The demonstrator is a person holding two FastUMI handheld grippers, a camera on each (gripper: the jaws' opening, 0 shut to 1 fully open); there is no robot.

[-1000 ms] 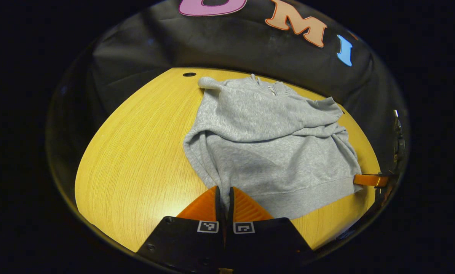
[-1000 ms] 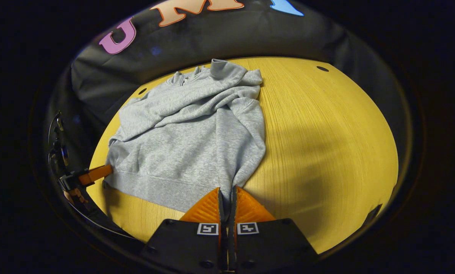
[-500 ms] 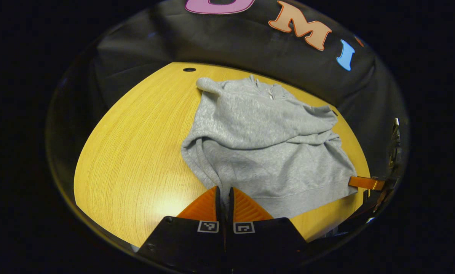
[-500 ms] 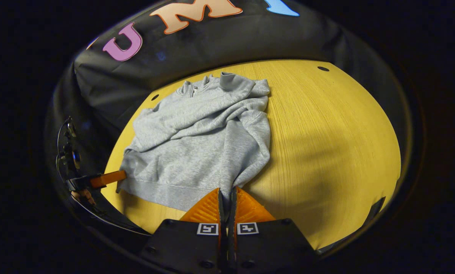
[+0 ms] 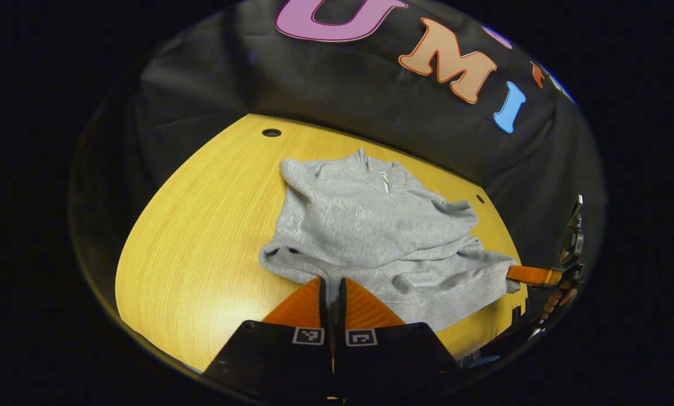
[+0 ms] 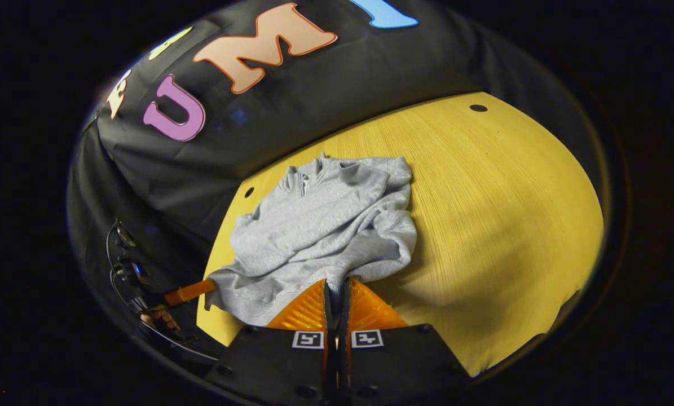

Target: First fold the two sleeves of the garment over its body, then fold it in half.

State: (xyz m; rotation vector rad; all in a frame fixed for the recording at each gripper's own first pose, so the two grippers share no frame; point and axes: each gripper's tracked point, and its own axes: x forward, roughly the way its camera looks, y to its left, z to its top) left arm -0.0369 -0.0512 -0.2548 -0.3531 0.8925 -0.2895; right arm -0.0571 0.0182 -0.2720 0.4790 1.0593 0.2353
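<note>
The grey garment (image 5: 370, 231) lies on the yellow table (image 5: 201, 225), collar toward the far wall, both sleeves already crossed over its body. On the left, the left gripper (image 5: 331, 282) has its fingers pressed together, pinching the near-left hem corner. On the right, the right gripper (image 6: 335, 285) pinches the near-right hem corner the same way. The fold in half appears under way. To do it well, both corners should travel level toward the collar, hem kept taut between them, and be laid down before either grip lets go.
</note>
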